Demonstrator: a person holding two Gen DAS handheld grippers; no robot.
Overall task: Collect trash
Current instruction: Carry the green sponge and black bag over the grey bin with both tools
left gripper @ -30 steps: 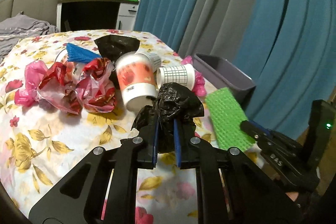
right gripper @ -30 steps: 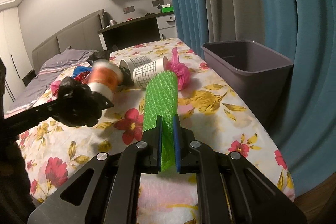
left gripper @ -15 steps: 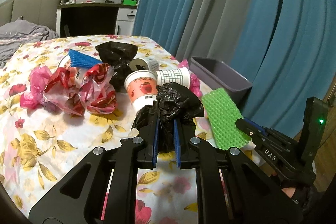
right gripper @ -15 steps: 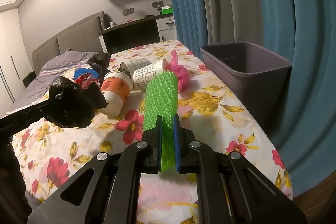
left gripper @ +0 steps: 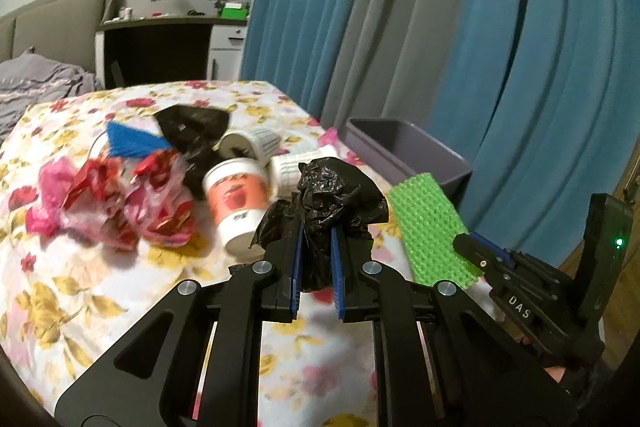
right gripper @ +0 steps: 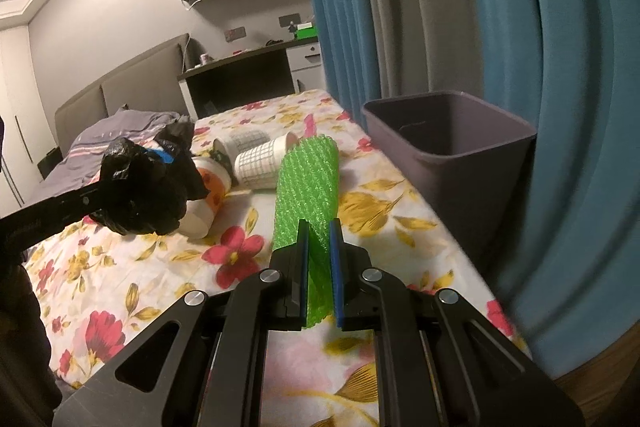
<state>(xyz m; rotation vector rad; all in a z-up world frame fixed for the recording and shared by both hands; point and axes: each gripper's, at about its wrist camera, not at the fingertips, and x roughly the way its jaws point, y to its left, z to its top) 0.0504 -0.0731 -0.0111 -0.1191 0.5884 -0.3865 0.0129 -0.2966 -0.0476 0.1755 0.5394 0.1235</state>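
My left gripper is shut on a crumpled black plastic bag and holds it above the flowered table; the bag also shows in the right wrist view. My right gripper is shut on a green foam net sleeve, held above the table; the sleeve also shows in the left wrist view. A grey trash bin stands at the table's right edge, open and ahead-right of both grippers.
On the table lie an orange-printed cup, two grid-patterned cups, red and pink wrappers, a blue net and another black bag. Blue and grey curtains hang right of the bin. A bed and desk stand behind.
Both grippers have lifted with their loads and shifted a little toward the bin; the table trash now sits lower and farther in view.
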